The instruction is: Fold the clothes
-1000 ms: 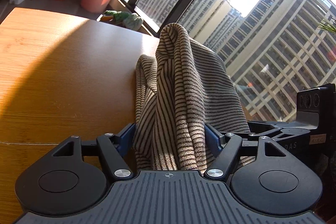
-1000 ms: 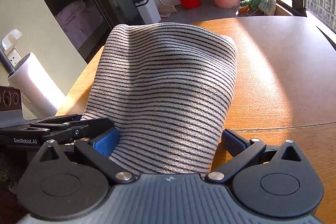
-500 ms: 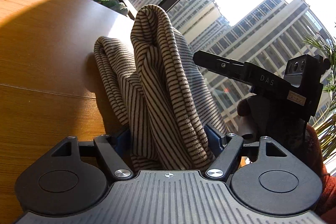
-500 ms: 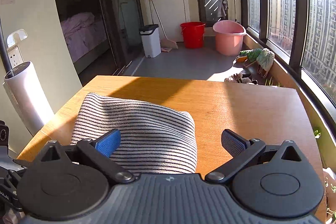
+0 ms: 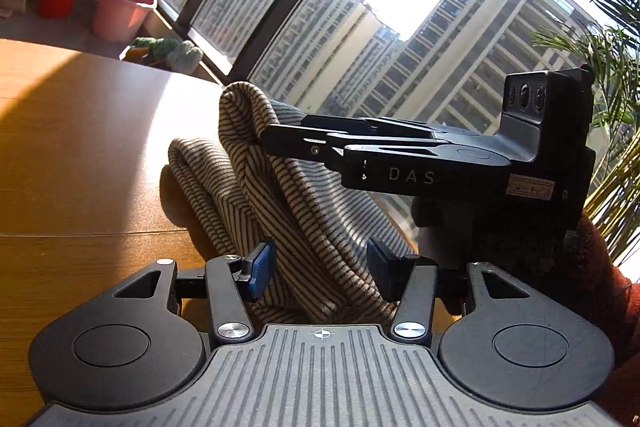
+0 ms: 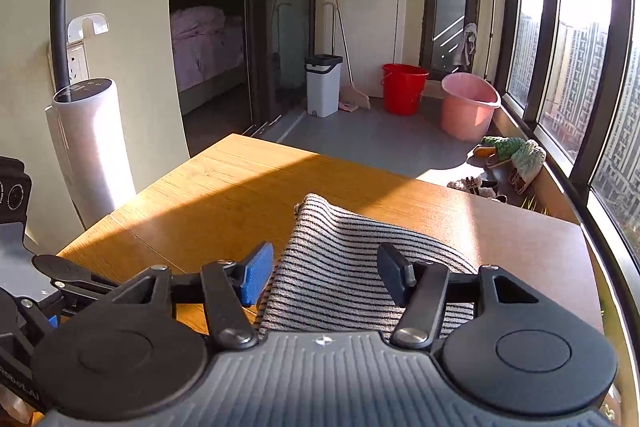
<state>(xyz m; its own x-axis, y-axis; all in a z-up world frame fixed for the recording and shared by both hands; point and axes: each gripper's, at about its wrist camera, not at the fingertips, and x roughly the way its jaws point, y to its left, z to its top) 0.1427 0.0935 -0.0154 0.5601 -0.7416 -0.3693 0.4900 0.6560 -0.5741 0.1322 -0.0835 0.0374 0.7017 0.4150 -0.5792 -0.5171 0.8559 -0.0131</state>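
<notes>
A beige garment with dark stripes [image 5: 304,227] rises in a bunched fold from the wooden table [image 5: 80,147]. My left gripper [image 5: 322,267] is closing, and the thick bundle fills the gap between its pads. The right gripper [image 5: 272,141] comes in level from the right, its tips against the fold just under the peak. In the right wrist view the garment [image 6: 332,247] runs between the closing fingers of the right gripper [image 6: 325,273]. A thin gap shows beside the blue left pad [image 6: 258,273]. The black right pad stands in front of the cloth.
The table [image 6: 240,195] ends at a window wall on the right. A white cylinder appliance [image 6: 92,155] stands off its left corner. On the floor beyond are a white bin [image 6: 323,85], a red bucket [image 6: 402,87] and a pink tub [image 6: 470,111]. A red sleeve [image 5: 616,307] holds the right gripper.
Both grippers' jaws have narrowed. The right gripper rose and rolled, so the cloth went from filling its view to lying low. Seen from the left wrist, its tips moved in against the raised fold.
</notes>
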